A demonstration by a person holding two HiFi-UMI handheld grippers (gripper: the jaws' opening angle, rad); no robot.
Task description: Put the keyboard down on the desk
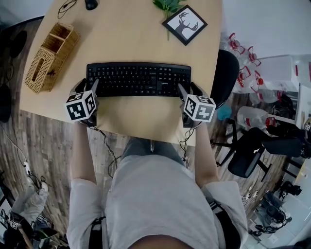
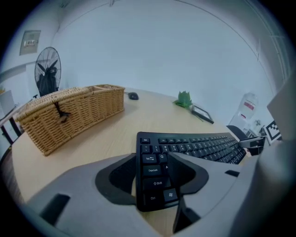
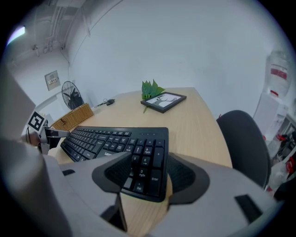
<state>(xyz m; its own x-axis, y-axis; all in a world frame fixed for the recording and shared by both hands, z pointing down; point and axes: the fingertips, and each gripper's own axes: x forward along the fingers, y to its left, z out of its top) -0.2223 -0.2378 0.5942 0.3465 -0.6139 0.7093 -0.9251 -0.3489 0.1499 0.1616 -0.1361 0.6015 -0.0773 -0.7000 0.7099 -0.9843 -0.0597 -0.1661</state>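
A black keyboard (image 1: 138, 79) lies flat on the light wooden desk (image 1: 141, 119), close to its front edge. My left gripper (image 1: 86, 87) is at the keyboard's left end. In the left gripper view the left gripper (image 2: 152, 178) is open: one jaw stands just outside the keyboard (image 2: 194, 146) and the other hangs over the letter keys. My right gripper (image 1: 190, 90) is at the right end. In the right gripper view the right gripper (image 3: 147, 178) straddles the number pad of the keyboard (image 3: 115, 139) equally wide, with no visible squeeze.
A wicker basket (image 1: 51, 57) stands at the desk's left edge. A framed deer picture (image 1: 184, 24), a green plant (image 1: 167, 6) and a mouse (image 1: 91, 4) sit at the back. A black office chair (image 1: 226, 78) stands right of the desk.
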